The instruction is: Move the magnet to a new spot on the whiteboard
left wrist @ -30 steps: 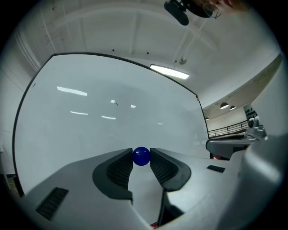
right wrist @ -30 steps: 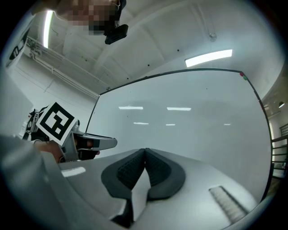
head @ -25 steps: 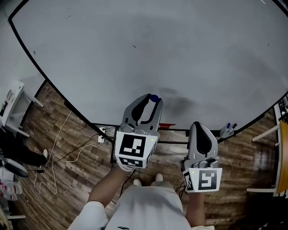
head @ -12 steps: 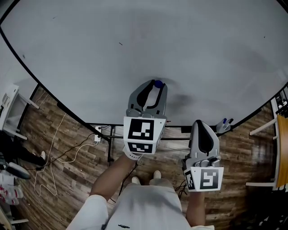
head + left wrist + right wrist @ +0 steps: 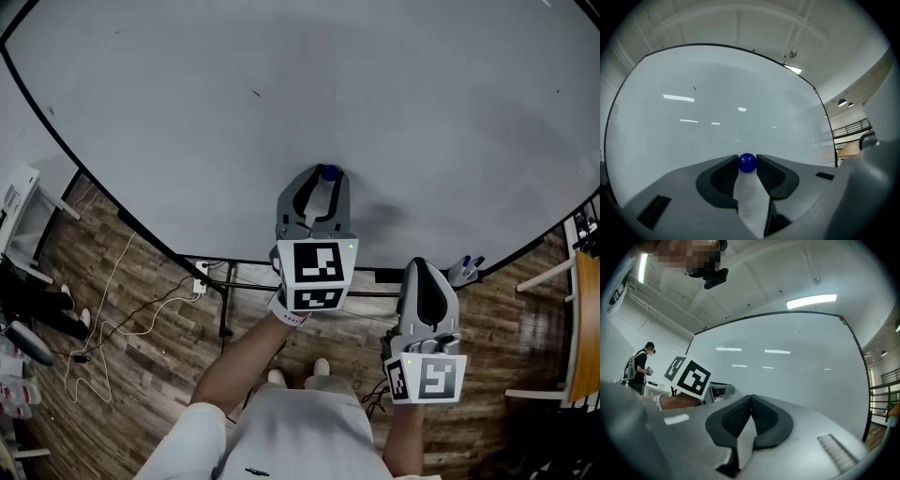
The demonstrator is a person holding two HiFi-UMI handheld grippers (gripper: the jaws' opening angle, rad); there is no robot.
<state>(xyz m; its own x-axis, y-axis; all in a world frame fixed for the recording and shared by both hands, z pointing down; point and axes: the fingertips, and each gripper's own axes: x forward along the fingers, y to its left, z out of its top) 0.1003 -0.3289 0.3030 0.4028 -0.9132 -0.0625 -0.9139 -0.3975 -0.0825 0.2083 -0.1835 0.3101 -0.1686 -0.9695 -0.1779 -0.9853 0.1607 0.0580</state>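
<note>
So right now I'm pinching the small round blue magnet [image 5: 747,162] in my left gripper [image 5: 322,178] tips, right at the big white whiteboard [image 5: 234,103], near its lower edge. My right gripper [image 5: 427,274] is hovering below the board, jaws pressed together, empty.

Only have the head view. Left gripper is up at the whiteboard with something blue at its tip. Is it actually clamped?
Observer: Yes. The left gripper view shows the left gripper with both pads pressed on the blue magnet, right at their tips.
Operator: Right gripper carrying anything?
Observer: No. In its own view the right gripper has its pads together, with nothing between them.
Operator: Anyone else around?
Observer: The right gripper view shows a person standing far off at the left, past the edge of the whiteboard.
</note>
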